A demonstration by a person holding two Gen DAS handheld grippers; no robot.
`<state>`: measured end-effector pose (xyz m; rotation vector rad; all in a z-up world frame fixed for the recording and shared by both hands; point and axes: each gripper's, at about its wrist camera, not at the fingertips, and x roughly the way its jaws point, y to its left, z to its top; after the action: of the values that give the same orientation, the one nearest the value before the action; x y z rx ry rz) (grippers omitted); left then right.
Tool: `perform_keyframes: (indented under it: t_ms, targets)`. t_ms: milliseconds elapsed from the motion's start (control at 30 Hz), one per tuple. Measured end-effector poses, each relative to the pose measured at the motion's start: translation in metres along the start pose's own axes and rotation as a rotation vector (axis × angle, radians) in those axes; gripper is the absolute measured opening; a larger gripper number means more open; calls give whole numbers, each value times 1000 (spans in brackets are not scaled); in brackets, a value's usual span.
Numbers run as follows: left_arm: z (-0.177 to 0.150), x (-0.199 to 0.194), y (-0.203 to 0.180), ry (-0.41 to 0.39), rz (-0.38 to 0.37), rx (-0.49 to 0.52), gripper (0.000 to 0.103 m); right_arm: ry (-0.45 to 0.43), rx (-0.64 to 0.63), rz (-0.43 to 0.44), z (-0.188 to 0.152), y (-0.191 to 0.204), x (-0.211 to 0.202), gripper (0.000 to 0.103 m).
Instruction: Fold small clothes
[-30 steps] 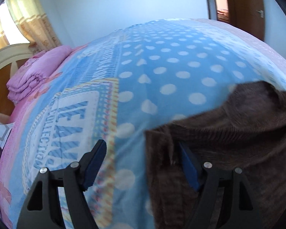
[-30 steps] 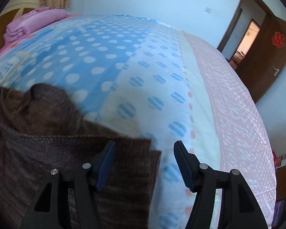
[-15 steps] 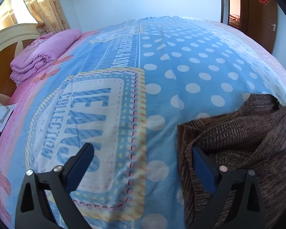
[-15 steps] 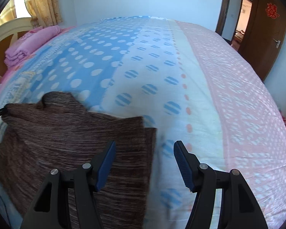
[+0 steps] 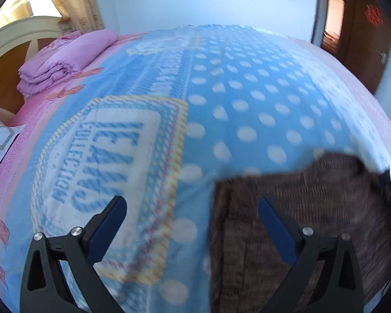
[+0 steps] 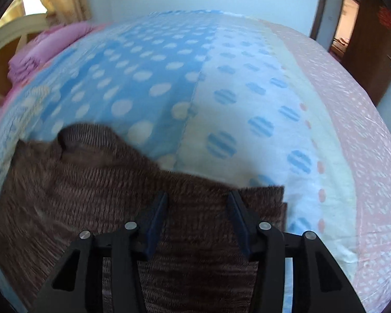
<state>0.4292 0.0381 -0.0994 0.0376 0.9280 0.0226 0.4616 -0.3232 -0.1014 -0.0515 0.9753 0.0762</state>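
Brown ribbed knit garment (image 6: 96, 193) lies folded on the polka-dot blue bedspread (image 5: 247, 109). Left gripper (image 5: 193, 208) has just spread wide, letting go; right gripper (image 6: 198, 203), half-spread, has been narrowing over its right edge, likely to take the next fold.

sweater (image 6: 96, 187) on bed (image 6: 247, 83), blanket (image 5: 65, 62) behind
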Motion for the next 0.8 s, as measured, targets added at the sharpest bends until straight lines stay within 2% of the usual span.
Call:
perform_keyframes:
  t_ms: [67, 133, 233, 367, 400, 433, 467, 533, 600, 633, 667, 733, 800]
  targets:
    - [-17, 9, -17, 30, 9, 75, 103, -33, 21, 13, -1, -3, -14, 48]
    - [-28, 16, -26, 26, 44, 126, 103, -51, 35, 36, -5, -9, -25, 48]
    - [-30, 18, -25, -2, 53, 108, 100, -36, 17, 131, -6, -3, -37, 48]
    - [-24, 11, -19, -49, 40, 52, 98, 13, -85, 296, -4, 41, -33, 48]
    - [-25, 10, -21, -51, 33, 55, 93, 28, -118, 324, -4, 56, -28, 48]
    - [-29, 11, -24, -48, 33, 65, 82, 36, -146, 339, -6, 66, -26, 48]
    - [-32, 13, -25, -42, 28, 72, 77, 41, -182, 349, -6, 82, -19, 48]
    - [-41, 20, -28, -14, 7, 84, 56, 73, -217, 349, -5, 103, -1, 48]
    - [-50, 25, -23, -18, -7, 61, 55, 108, -226, 348, -4, 119, 18, 48]
    - [-54, 25, -21, -36, -12, 52, 55, 110, -236, 328, -3, 124, 25, 35]
    - [-57, 25, -18, -46, -13, 47, 55, 112, -248, 295, -1, 132, 27, 13]
    - [-61, 23, -15, -55, 5, 19, 55, 94, -225, 282, 7, 136, 25, 4]
    - [-63, 23, -8, -54, 52, -36, 55, 71, -204, 200, 15, 133, 29, 3]
